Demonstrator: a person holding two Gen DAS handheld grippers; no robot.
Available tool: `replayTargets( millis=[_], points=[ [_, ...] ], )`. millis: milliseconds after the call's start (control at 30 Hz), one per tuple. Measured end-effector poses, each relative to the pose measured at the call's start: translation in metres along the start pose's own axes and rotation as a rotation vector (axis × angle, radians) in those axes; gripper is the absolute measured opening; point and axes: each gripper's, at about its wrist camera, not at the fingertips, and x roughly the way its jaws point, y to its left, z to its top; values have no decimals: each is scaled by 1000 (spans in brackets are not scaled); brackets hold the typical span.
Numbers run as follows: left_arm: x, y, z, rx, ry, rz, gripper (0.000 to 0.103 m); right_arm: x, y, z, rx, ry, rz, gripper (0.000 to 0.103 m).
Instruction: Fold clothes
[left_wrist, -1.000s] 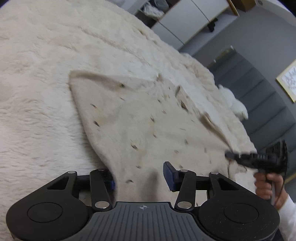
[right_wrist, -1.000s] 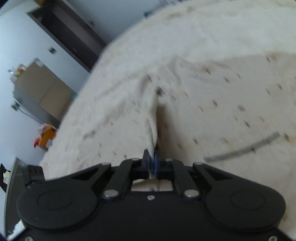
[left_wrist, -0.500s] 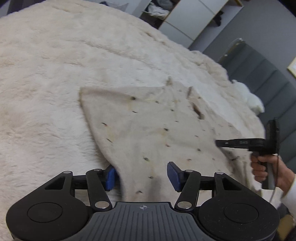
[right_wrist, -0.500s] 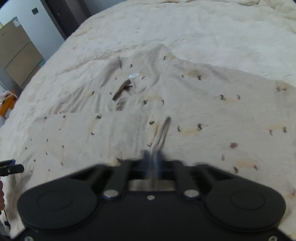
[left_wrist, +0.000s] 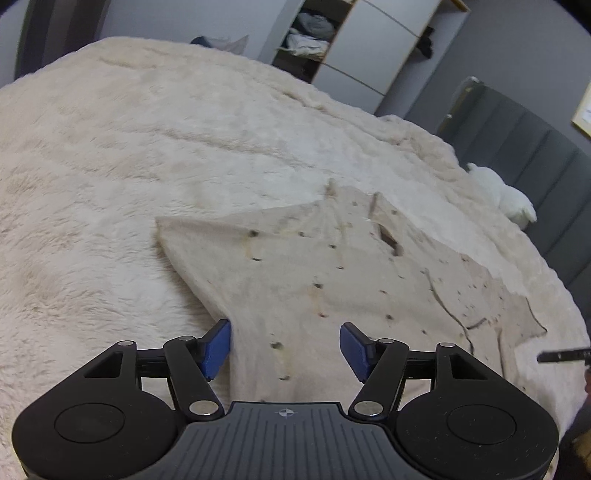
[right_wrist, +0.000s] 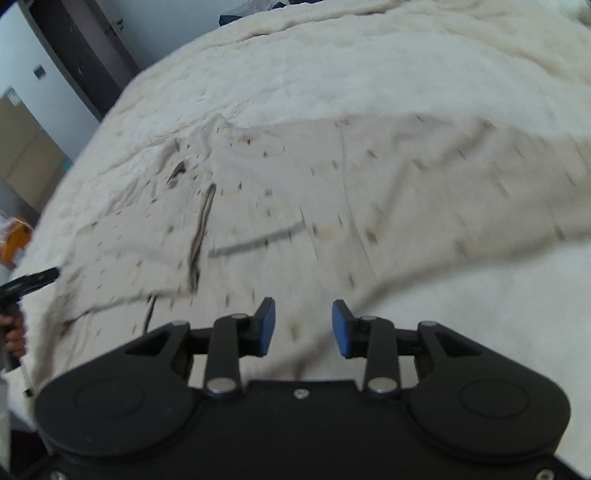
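Observation:
A beige garment with small dark marks (left_wrist: 325, 280) lies spread flat on a fluffy cream bedcover (left_wrist: 147, 147). My left gripper (left_wrist: 284, 347) is open and empty, just above the garment's near edge. My right gripper (right_wrist: 303, 326) is open and empty over the garment (right_wrist: 332, 192); this view is motion-blurred. One part of the garment lies folded over the body, its edge showing as a dark line (right_wrist: 201, 229). The right gripper's tip shows at the right edge of the left wrist view (left_wrist: 561, 356). The left gripper shows at the left edge of the right wrist view (right_wrist: 29, 282).
A grey padded headboard (left_wrist: 535, 155) stands at the bed's far right with a white plush toy (left_wrist: 502, 195) beside it. A wardrobe with open shelves (left_wrist: 332, 44) stands behind the bed. An orange object (right_wrist: 14, 236) sits beyond the bed's left edge.
My right gripper was shut on a fold of the garment; it has let go and now stands open. My left gripper has drawn back and opened wider.

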Motion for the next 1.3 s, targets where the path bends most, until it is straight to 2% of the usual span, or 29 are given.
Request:
replayTargets(
  millis=[67, 200, 267, 333, 367, 400, 467, 500, 667, 700, 767, 900, 933, 1033, 1200, 1233, 1300],
  points=[
    [-1, -5, -4, 2, -7, 1, 62, -12, -16, -33, 17, 36, 69, 37],
    [0, -15, -19, 7, 7, 20, 62, -15, -31, -66, 58, 78, 163, 42],
    [1, -20, -26, 24, 21, 33, 62, -7, -40, -83, 112, 107, 256, 42],
    [0, -23, -33, 38, 33, 51, 62, -6, -40, -88, 123, 105, 268, 36],
    [0, -24, -36, 40, 41, 58, 62, -6, -40, -92, 129, 102, 273, 16],
    [-1, -24, -39, 43, 46, 66, 62, -9, -39, -94, 127, 100, 270, 3],
    [-3, -25, -42, 40, 41, 65, 62, -21, -36, -102, 119, 87, 250, 7],
    [-3, -26, -43, 37, 40, 61, 62, -24, -36, -104, 118, 82, 242, 13],
    [-1, -35, -46, 67, 42, 60, 62, -54, -40, -134, 129, 65, 239, 14],
    [1, -37, -47, 72, 42, 61, 62, -55, -40, -136, 127, 54, 239, 12],
    [3, -39, -49, 77, 45, 66, 62, -58, -39, -136, 136, 10, 237, 0],
    [6, -42, -50, 86, 52, 73, 62, -76, -39, -132, 144, -71, 198, 0],
    [6, -42, -50, 89, 51, 72, 62, -92, -40, -135, 152, -113, 192, 0],
    [5, -43, -50, 89, 47, 72, 62, -116, -47, -145, 159, -143, 182, 0],
    [7, -46, -50, 90, 54, 78, 62, -155, -61, -178, 191, -157, 70, 0],
    [7, -47, -50, 94, 55, 78, 62, -166, -64, -196, 172, -143, 8, 0],
    [7, -49, -50, 102, 56, 79, 63, -171, -70, -211, 196, -119, -14, 0]
  ],
)
